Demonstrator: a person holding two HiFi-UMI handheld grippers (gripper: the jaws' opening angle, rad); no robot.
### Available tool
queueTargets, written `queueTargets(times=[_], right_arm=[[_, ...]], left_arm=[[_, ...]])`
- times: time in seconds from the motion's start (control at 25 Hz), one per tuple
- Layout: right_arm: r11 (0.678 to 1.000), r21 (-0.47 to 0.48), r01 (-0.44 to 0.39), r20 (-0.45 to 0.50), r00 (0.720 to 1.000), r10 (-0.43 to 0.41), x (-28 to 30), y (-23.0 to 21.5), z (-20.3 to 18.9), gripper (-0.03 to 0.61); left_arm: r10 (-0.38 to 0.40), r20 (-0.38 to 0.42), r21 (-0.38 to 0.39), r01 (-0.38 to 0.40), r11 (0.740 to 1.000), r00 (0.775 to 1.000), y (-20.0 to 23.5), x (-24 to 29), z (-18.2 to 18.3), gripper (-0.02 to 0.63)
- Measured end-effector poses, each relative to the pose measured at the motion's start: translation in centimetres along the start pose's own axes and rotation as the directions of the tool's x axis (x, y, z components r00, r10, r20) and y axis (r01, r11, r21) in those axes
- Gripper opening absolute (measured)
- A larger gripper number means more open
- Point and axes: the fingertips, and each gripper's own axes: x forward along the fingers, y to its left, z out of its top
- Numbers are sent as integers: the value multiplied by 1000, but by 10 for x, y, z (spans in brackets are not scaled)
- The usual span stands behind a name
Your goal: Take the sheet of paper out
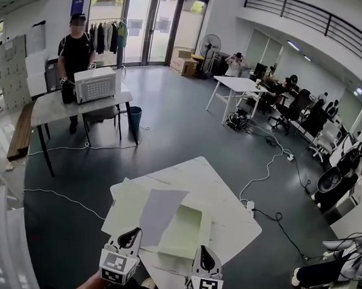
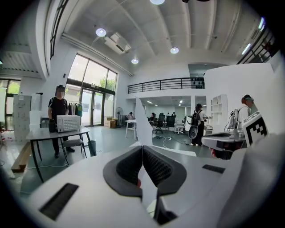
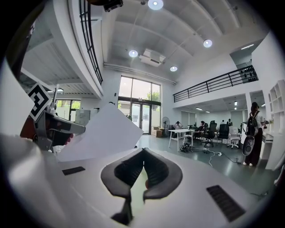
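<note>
- Grey, glossy floor surrounds your white, flat-topped bench (image 1: 226, 198).
- Your left claw (image 1: 129, 238) is pinched on the thin, smooth sheet of paper (image 1: 158, 213), held over the bench.
- Your right claw (image 1: 206, 258) clamps the pale-green folder (image 1: 185, 229) beneath it.

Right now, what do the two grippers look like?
Both match. The left gripper and right gripper have smooth white bodies with dark slots and black ribbed pads that taper to a point. Each carries a white cube printed with black square markers. No cables show.
</note>
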Motion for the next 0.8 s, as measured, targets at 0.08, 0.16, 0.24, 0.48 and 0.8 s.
queueTargets(times=[0.08,0.16,0.24,0.48,0.8], right_arm=[[1000,2,1,3,1000,-1,-2,-2,0,18],[1000,5,-1,6,1000,1,-1,-6,-1,17],[1000,6,-3,5,1000,3,-1,-9,0,17],[1000,-9,-8,2,1000,8,-2,-7,2,17],[1000,8,-13,7,1000,13,0,-4,4,17]], left_arm=[[-5,-3,5,5,1000,1000,-4,0,0,26],[-8,-4,10,8,1000,1000,-8,3,0,26],[-8,-8,16,8,1000,1000,-11,6,1,26],[-7,-11,15,7,1000,1000,-11,3,0,26],[-4,-10,7,4,1000,1000,-11,4,-4,26]])
